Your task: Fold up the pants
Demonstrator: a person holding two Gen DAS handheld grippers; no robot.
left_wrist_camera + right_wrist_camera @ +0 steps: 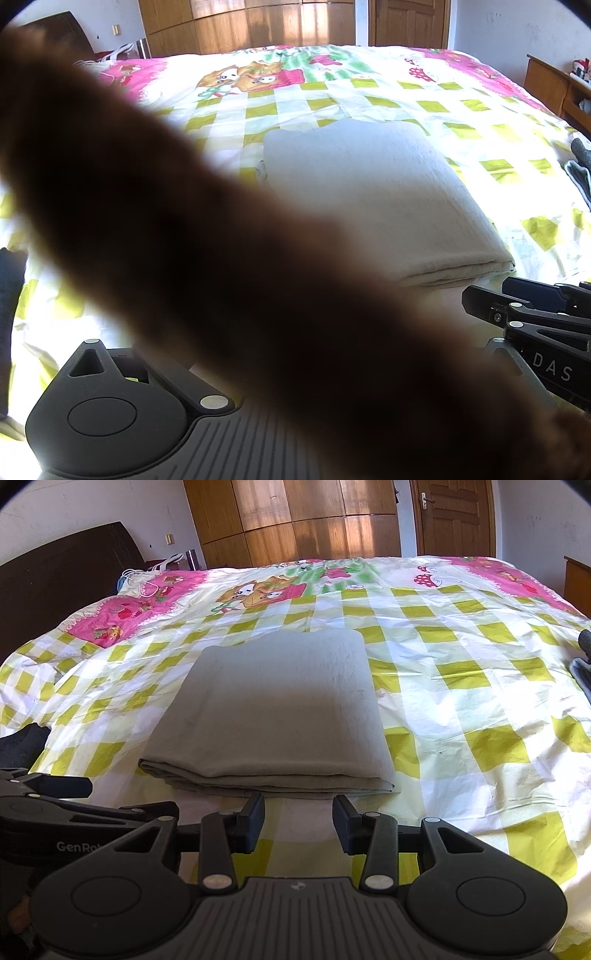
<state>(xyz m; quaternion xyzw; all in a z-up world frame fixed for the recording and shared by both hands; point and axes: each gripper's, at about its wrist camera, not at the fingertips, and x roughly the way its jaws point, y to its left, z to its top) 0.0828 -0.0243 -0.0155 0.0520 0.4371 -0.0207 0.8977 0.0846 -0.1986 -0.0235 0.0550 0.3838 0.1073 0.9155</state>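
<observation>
Folded pants [269, 709] lie just beyond the released right tool [298, 821]; left tool's state seems hidden.

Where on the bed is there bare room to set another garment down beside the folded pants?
Bare checked bedspread lies right of the folded pants, up to the grey garment at the right edge. A narrower bare strip runs left of them, toward the dark cloth. The near edge is crowded by the right gripper.

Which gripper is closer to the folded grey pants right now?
Right. The right gripper sits open just short of the near edge of the folded grey pants, empty. The left gripper lies off their near left corner, its fingertips hidden.
</observation>
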